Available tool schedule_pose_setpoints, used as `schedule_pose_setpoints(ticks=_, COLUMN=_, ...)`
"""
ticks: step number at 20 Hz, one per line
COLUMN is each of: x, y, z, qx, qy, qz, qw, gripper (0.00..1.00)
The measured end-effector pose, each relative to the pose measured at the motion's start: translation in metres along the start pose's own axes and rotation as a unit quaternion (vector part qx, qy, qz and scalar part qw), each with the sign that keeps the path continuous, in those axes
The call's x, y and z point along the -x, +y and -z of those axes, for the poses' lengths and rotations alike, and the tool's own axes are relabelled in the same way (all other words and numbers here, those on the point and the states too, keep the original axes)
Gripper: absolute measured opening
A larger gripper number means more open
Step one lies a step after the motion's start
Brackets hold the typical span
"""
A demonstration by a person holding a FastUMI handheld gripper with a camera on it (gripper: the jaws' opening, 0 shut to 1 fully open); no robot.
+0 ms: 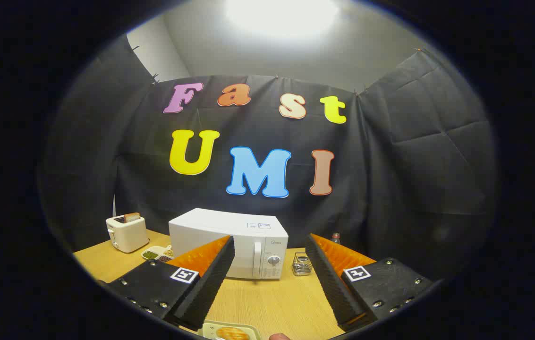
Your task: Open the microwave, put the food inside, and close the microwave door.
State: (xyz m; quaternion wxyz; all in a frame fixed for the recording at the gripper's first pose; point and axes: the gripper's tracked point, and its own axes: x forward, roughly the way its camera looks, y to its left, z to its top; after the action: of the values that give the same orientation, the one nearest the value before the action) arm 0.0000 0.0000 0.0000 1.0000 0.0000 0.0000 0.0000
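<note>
- And there it was: the gripper [267,278] hung over the wooden table [267,302] with its 2 fingers spread wide, nothing held between them.
- Dead ahead at 12 o'clock, beyond the fingertips, stood the white microwave [229,243], door shut, its long axis running across the line of the fingers.
- Its vertical door handle [257,259] sat right in the gap between the fingers, just left of the control panel with its round dial [273,260].
- The food [232,333], something golden on a pale tray, lay at 6 o'clock, close under the gripper between the finger roots. So the food was nearer than the microwave, well apart from it, with bare table between the 2.
- By my reading step 1 had not begun: door closed, food still out.
- The coming move turned on that handle: straight forward at 12 o'clock, an upright bar, so the open fingers would have to straddle it from either side.
- Off at 10 o'clock, a cream toaster [127,232] with a slice in its slot, and near it a small divided dish [157,254].
- At 1 o'clock, just right of the microwave, a small wire holder [301,264]; beyond it a bottle top [336,236].
- Risk, as I judged it: drifting right onto the dial instead of the handle.
</note>
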Motion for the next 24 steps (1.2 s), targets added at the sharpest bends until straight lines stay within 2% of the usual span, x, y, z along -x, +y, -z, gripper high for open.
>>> schedule_pose_setpoints(ticks=4, x=-0.001, y=-0.002, z=-0.001, qx=0.002, qy=0.007, qz=0.004, qw=1.0, gripper=0.96)
schedule_pose_setpoints(ticks=7, x=-0.001, y=-0.004, z=0.0, qx=-0.018, qy=0.01, qz=0.009, qw=1.0, gripper=0.96)
schedule_pose_setpoints(ticks=13, x=-0.011, y=-0.01, z=0.019, qx=-0.026, qy=0.023, qz=0.011, qw=0.999, gripper=0.96)
schedule_pose_setpoints(ticks=24, x=-0.094, y=-0.017, z=0.042, qx=-0.039, qy=0.029, qz=-0.028, qw=0.998, gripper=0.96)
